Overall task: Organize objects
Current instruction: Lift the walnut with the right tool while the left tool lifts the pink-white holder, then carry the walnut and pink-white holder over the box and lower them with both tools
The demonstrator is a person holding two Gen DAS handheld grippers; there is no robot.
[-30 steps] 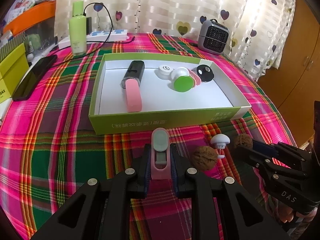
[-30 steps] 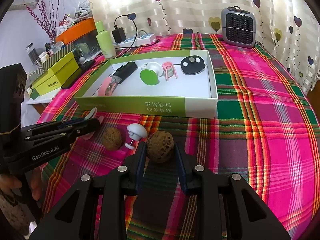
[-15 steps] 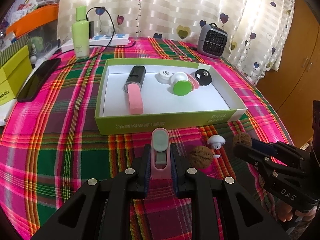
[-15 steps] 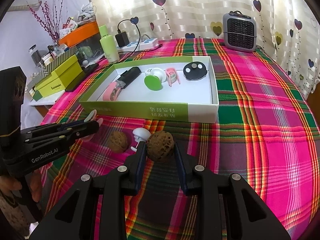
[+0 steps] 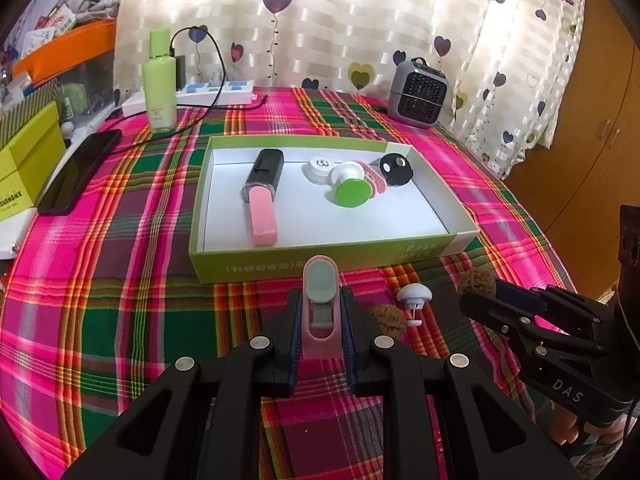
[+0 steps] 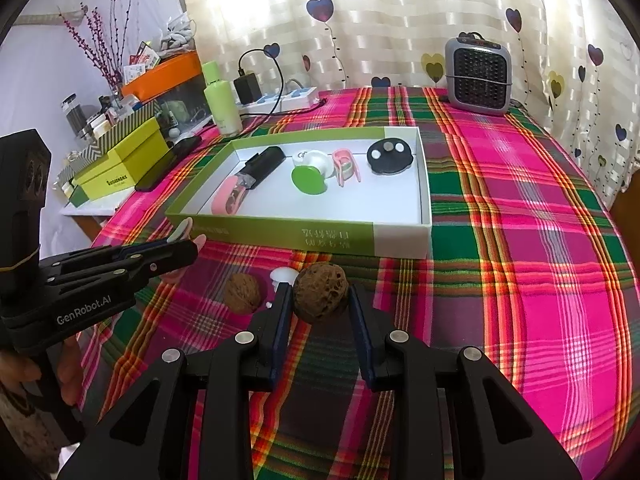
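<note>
Left wrist view: the left gripper [image 5: 320,320] is clamped on a pink clip [image 5: 319,306] just before the green box [image 5: 312,258]; the right gripper [image 6: 320,300] squeezes a walnut [image 6: 320,292] above the plaid surface [image 6: 520,280].

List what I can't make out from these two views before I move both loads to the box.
- White mushroom-shaped piece: in the right wrist view, mostly hidden behind the held walnut and a finger.
- Loose walnut: in the left wrist view, partly covered by the left gripper.
- Pink clip: its lower end sits hidden between the fingers.
- Print on the box front wall: too small and blurred to read.
</note>
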